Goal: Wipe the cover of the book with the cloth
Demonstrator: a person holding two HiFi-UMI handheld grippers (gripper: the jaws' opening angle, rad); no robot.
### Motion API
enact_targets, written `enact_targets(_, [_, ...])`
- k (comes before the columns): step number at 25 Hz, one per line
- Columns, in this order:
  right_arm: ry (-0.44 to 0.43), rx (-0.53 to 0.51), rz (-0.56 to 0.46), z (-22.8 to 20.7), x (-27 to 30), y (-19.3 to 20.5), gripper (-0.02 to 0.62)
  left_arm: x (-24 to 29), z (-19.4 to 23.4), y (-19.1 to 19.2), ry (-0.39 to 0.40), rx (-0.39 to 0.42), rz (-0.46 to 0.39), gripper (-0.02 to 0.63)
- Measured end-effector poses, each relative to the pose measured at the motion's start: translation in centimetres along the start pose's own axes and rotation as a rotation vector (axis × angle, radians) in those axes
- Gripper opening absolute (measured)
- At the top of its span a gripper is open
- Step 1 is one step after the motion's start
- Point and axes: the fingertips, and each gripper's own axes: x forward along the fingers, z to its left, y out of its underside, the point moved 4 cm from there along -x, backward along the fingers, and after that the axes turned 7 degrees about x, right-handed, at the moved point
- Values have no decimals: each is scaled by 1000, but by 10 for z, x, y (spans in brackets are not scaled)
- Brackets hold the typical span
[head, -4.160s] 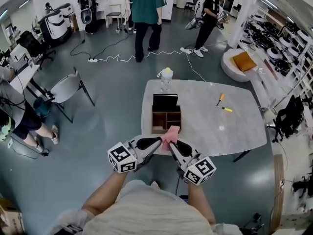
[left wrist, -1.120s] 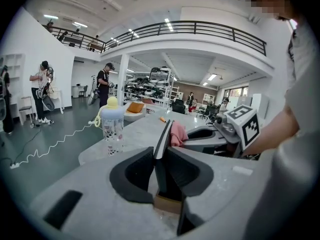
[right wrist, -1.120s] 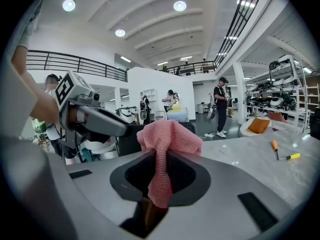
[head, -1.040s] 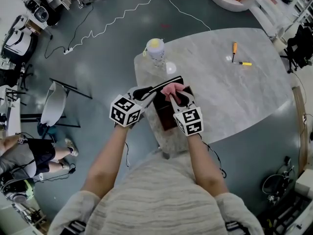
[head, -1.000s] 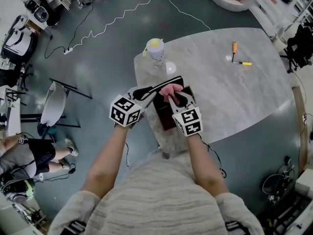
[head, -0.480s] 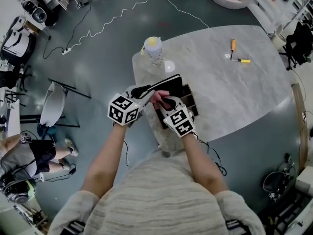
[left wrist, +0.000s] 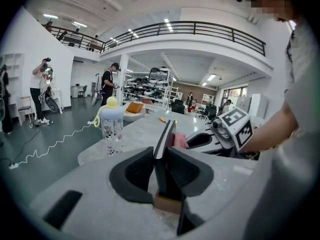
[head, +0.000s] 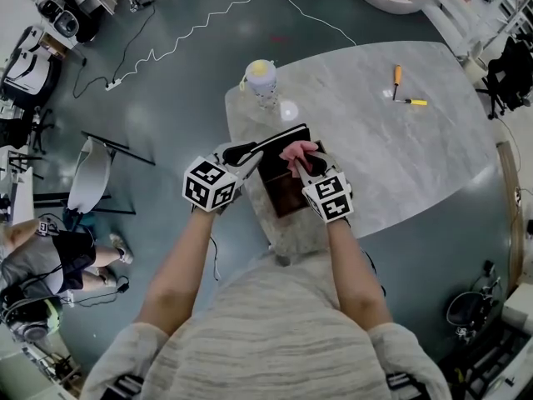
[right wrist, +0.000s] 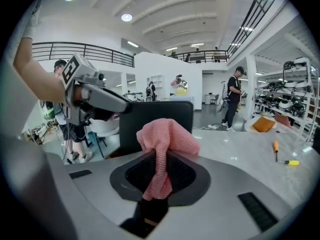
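Observation:
A black book [head: 283, 140] stands upright in a brown wooden organiser [head: 290, 197] near the table's front edge. My left gripper [head: 250, 151] is shut on the book's left edge; in the left gripper view the book [left wrist: 165, 136] runs edge-on between the jaws of the left gripper [left wrist: 161, 159]. My right gripper [head: 301, 163] is shut on a pink cloth [head: 298, 149], which rests against the right part of the cover. In the right gripper view the cloth [right wrist: 165, 139] hangs from the right gripper [right wrist: 159, 171] in front of the black cover [right wrist: 150, 119].
A bottle with a yellow cap [head: 262, 80] stands at the grey marble table's [head: 400, 157] far left corner. Two small screwdrivers [head: 398, 77] [head: 414, 102] lie at the far right. A chair [head: 87, 182] and cables are on the floor to the left.
The right gripper carried the cloth left and down across the cover, then back to the right side. The left gripper and the book stayed still.

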Motion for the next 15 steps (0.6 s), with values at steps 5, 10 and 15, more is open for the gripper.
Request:
enact_targets(5, [101, 26, 4, -30, -11, 2, 51, -1, -1, 2, 0, -3, -2, 95])
enact_targets(10, [113, 0, 9, -22, -8, 1, 49, 0, -1, 2, -3, -13, -1, 97])
enact_targets(15, [79, -5, 13, -3, -4, -3, 49, -2, -1, 1, -5, -21, -8, 97])
